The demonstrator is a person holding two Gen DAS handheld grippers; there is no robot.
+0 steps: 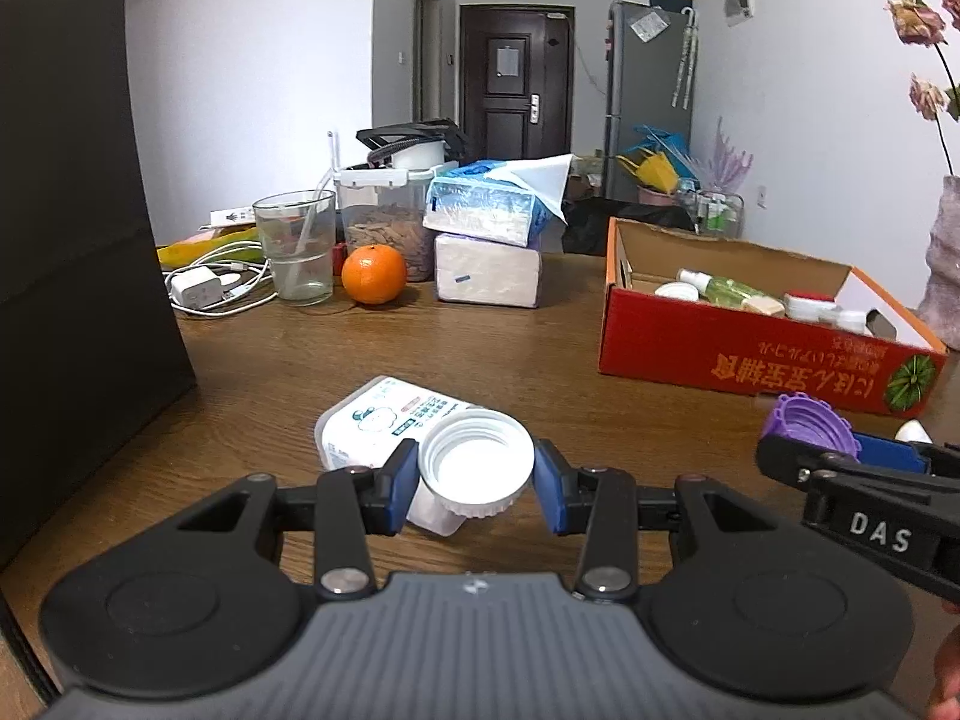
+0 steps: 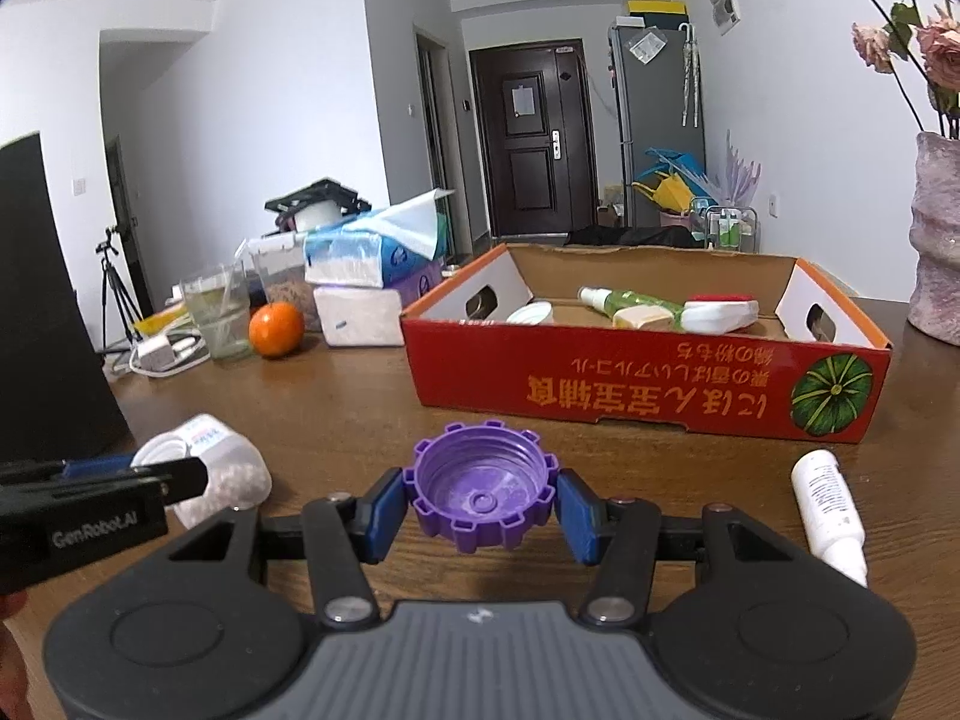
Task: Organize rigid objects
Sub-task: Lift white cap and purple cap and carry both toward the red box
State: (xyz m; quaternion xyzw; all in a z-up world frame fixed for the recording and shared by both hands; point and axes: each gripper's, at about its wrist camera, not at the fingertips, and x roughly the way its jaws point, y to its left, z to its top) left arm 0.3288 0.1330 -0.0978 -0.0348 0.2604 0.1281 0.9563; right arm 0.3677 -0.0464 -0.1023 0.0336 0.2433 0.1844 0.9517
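Note:
My left gripper (image 1: 477, 480) is shut on a white screw cap (image 1: 480, 456) whose hollow side faces the camera. A white pill bottle (image 1: 366, 426) lies on its side just behind it on the wooden table (image 1: 480, 336). My right gripper (image 2: 483, 507) is shut on a purple notched cap (image 2: 483, 489), held a little above the table, hollow side toward me. In the left wrist view that purple cap (image 1: 810, 423) shows at the right edge. The red cardboard box (image 2: 630, 384) stands beyond it and holds several small bottles.
A small white bottle (image 2: 825, 504) lies to the right of my right gripper. An orange (image 1: 373, 273), a glass (image 1: 297, 246), tissue packs (image 1: 486, 240) and a charger (image 1: 198, 288) crowd the far left. A black bag (image 1: 72, 240) stands at the left, and a vase (image 2: 936, 240) at the right.

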